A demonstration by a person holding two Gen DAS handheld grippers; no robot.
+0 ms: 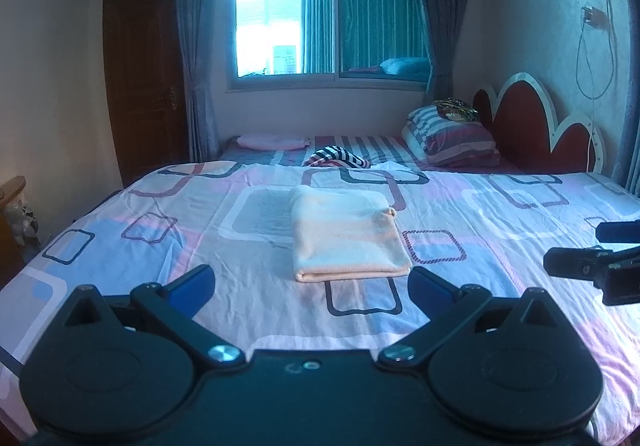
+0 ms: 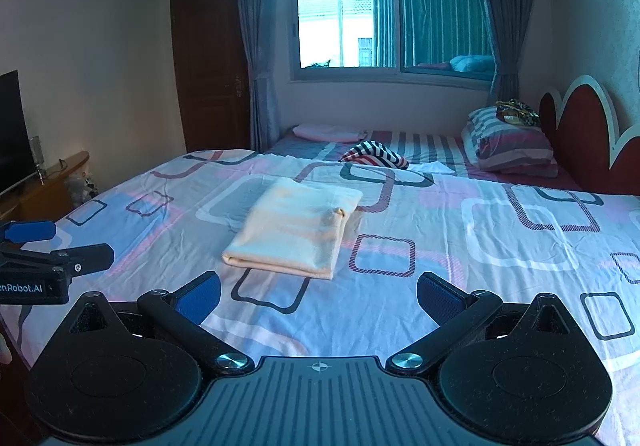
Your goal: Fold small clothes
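A pale peach cloth (image 1: pixel 346 234) (image 2: pixel 294 232) lies folded into a neat rectangle on the patterned bed sheet (image 1: pixel 160 213) (image 2: pixel 480 246). My left gripper (image 1: pixel 312 282) hovers open just short of its near edge, nothing between the blue pads. My right gripper (image 2: pixel 319 292) is also open and empty, a little to the right of the cloth's near edge. Each gripper shows in the other's view: the right gripper (image 1: pixel 592 250) at the right border, the left gripper (image 2: pixel 68 246) at the left border. A striped garment (image 1: pixel 338 157) (image 2: pixel 374 155) lies crumpled farther back.
Striped pillows (image 1: pixel 452 137) (image 2: pixel 508 141) rest against a red headboard (image 1: pixel 532 125) at the back right. A pink folded item (image 1: pixel 272 141) lies at the bed's far left. A wooden side table (image 2: pixel 52 181) with a dark screen (image 2: pixel 10 125) stands left of the bed.
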